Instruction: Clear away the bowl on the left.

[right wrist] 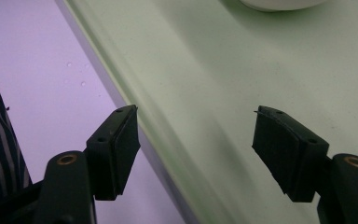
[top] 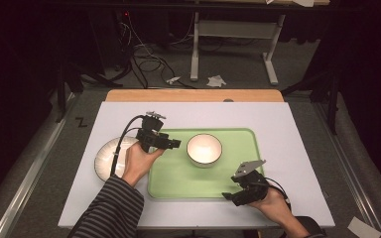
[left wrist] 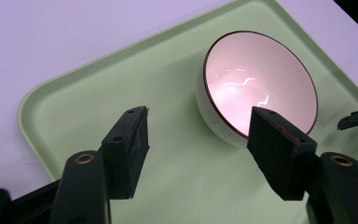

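Could easily shove the tray (top: 168, 186) across the table (top: 287, 129) or tip the bowl (top: 204, 149) if the left gripper (top: 174, 144) clips the rim going in. Bowl sitting mid-tray, just beyond that gripper's wide, empty jaws; right gripper (top: 228, 196) also wide, straddling the tray's near edge.

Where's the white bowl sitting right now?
In the high view the white bowl stands on the green tray, toward its far middle, just right of the left gripper and apart from its open jaws.
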A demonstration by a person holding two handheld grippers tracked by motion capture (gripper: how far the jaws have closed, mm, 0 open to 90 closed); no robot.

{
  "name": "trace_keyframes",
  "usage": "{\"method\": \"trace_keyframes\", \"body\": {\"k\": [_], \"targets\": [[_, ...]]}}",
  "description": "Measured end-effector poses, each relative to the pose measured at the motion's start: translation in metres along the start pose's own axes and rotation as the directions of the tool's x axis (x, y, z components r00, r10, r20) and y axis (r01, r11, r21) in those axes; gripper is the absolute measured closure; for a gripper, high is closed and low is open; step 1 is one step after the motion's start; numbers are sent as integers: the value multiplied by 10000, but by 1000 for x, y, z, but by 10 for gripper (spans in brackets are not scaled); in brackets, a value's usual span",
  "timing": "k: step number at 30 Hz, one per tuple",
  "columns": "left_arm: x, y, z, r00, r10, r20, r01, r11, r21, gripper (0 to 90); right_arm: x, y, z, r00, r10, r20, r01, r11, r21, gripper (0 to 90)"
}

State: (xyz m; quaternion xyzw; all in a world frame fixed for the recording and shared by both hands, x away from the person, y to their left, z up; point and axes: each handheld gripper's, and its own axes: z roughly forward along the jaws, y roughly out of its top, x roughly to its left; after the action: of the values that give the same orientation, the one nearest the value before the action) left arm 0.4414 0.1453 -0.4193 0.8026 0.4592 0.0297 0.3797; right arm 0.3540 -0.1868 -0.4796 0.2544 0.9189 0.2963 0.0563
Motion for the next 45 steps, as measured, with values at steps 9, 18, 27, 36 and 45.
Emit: {"method": "trace_keyframes", "body": {"k": [9, 18, 27, 36, 45], "targets": [[-4, -11, -14, 9997, 253, 64, -253, 9997, -12, 369, 0, 0, 1, 10000, 16, 6, -16, 10000, 14, 328], [-17, -28, -29, 9986, 454, 259, -444, 9982, -407, 368, 0, 0, 1, 10000, 12, 6, -12, 10000, 44, 328], [-30, -42, -34, 9973, 698, 248, -688, 9969, -394, 370, -1, 0, 0, 10000, 18, -46, -18, 10000, -17, 328], [-49, -57, -31, 9907, 1357, 84, -1357, 9907, 80, 382, -1, 0, 0, 10000, 40, -48, -40, 10000, 27, 328], [-52, -72, -21, 9917, 1225, 401, -1238, 9918, 307, 378, 1, 0, 0, 10000, 21, 1, -21, 10000, 18, 328]]}}
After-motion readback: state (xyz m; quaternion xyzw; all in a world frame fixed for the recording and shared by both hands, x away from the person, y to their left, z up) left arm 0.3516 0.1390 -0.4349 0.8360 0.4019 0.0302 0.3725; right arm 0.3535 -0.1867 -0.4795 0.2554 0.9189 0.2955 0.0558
